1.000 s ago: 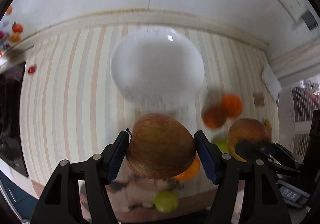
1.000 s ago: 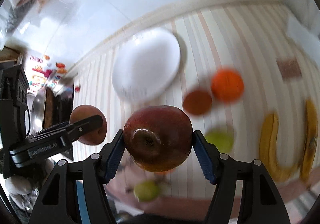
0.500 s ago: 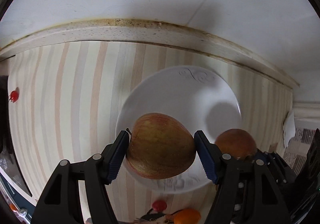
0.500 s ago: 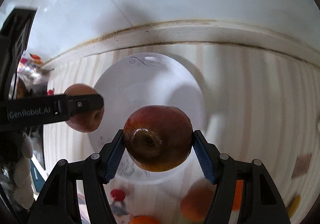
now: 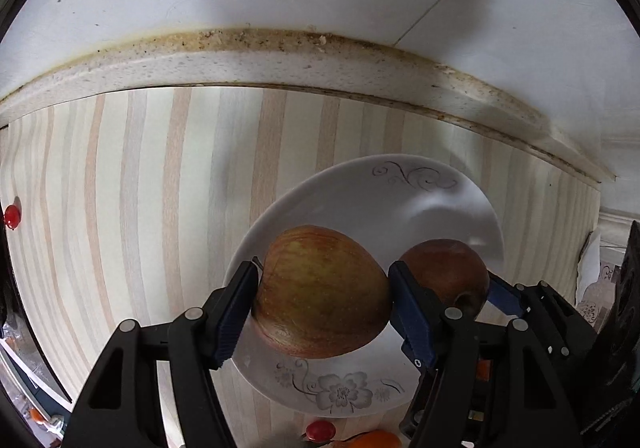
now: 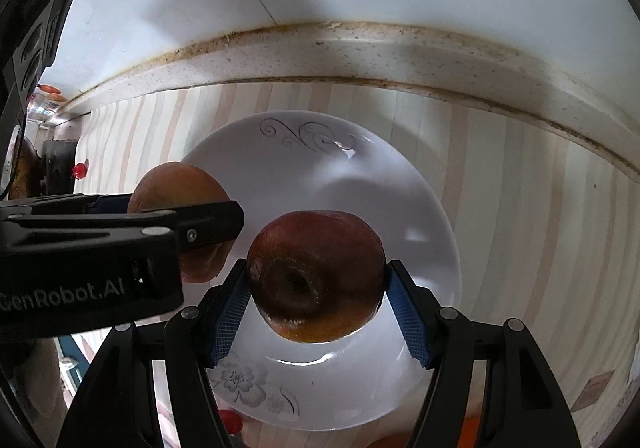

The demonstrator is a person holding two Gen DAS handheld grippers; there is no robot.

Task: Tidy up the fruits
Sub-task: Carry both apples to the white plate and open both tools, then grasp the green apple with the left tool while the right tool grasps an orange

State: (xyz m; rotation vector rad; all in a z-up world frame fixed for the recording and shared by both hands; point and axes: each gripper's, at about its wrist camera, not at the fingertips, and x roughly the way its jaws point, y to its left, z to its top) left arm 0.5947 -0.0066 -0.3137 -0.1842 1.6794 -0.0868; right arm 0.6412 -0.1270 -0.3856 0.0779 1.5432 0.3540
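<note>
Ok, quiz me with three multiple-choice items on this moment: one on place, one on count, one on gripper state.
1. Where do both apples sit in the views?
A. over the plate
B. beside the bananas
C. on the wall ledge

2. How many apples are held in all?
A. one
B. two
C. three

3. What is the state of the left gripper?
A. open, holding nothing
B. shut on nothing
C. shut on an apple

Answers:
1 A: the yellow-red apple and the dark red apple both show against the white plate.
2 B: the left gripper holds one and the right gripper holds the other.
3 C: its blue pads press both sides of the yellow-red apple.
</note>
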